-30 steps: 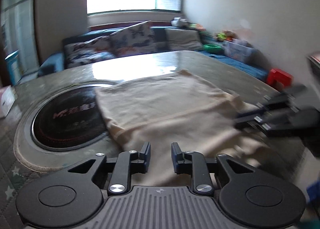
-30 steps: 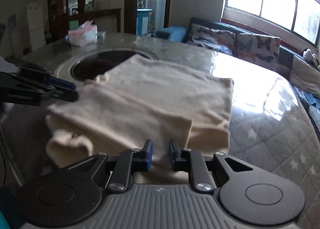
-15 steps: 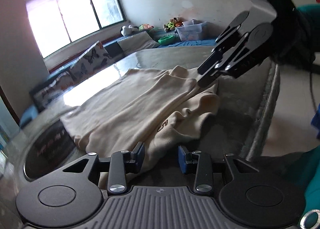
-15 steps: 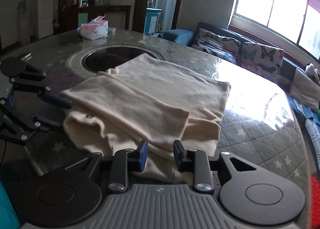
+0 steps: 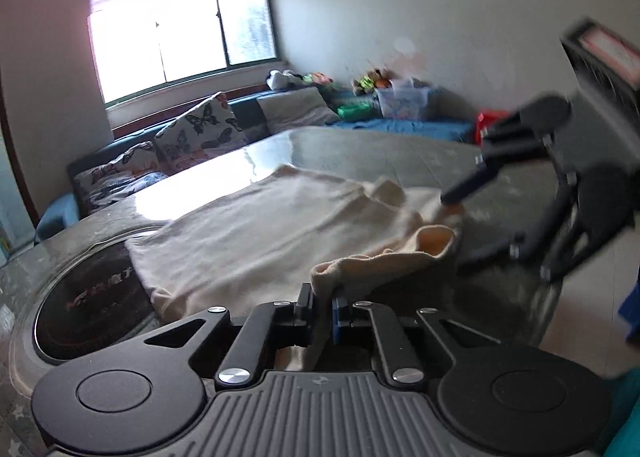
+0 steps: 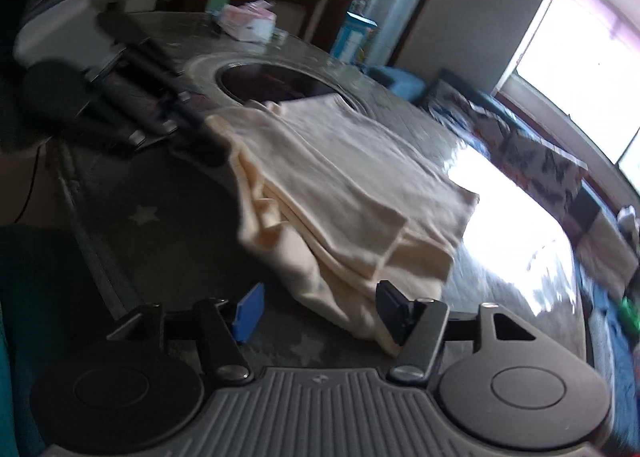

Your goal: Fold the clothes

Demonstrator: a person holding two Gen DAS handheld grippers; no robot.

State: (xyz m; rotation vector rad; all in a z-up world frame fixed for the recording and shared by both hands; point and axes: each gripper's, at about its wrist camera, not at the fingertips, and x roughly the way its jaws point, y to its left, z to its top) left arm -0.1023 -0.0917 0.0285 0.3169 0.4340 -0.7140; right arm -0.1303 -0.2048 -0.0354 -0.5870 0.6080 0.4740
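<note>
The cream garment (image 5: 280, 229) lies partly folded on the tabletop (image 5: 360, 145), near its front edge. The left tool (image 5: 323, 307) pinches a near corner, probably to lift it; the right tool (image 6: 320, 311) is spread wide beside the opposite hem, likely lining up a matching grip.

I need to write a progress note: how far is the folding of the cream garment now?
Done: the cream garment lies on the table with one layer already folded over. In hand: the left gripper is shut on its near edge, while the right gripper is open around the opposite corner. Left: close the right gripper and make the next fold; the near edge looks bunched.
</note>
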